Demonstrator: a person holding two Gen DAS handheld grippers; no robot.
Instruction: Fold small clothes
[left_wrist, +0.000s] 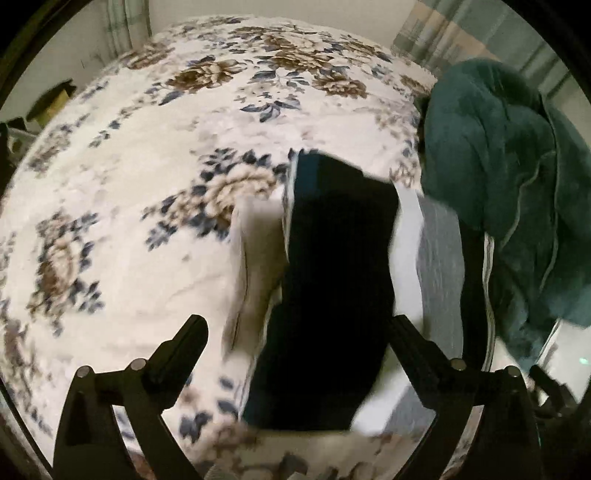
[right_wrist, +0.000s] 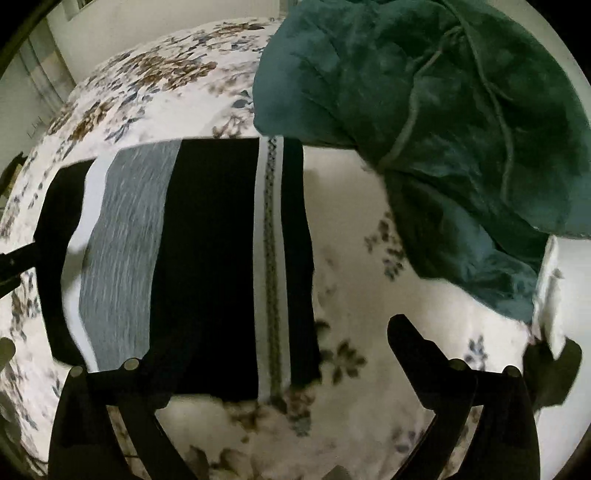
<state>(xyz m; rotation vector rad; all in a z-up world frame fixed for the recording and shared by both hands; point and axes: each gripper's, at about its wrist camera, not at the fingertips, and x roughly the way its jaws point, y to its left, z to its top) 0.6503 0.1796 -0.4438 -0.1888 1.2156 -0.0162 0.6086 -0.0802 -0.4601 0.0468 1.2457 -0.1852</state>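
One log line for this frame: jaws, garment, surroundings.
left gripper open | right gripper open | striped garment flat on floral bedspread | teal blanket beside

We are seeing lots of open flowery blanket (left_wrist: 147, 184) on the left, while a big green blanket (right_wrist: 424, 110) is blocking the right beside the striped cloth (right_wrist: 207, 258).

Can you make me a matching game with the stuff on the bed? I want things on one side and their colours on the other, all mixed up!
Things:
1. bedspread
2. fluffy blanket
3. folded garment's wide middle band
4. band beside it

Colours:
A. grey
B. white with brown and blue flowers
C. black
D. dark teal

Right pairs: 1-B, 2-D, 3-C, 4-A
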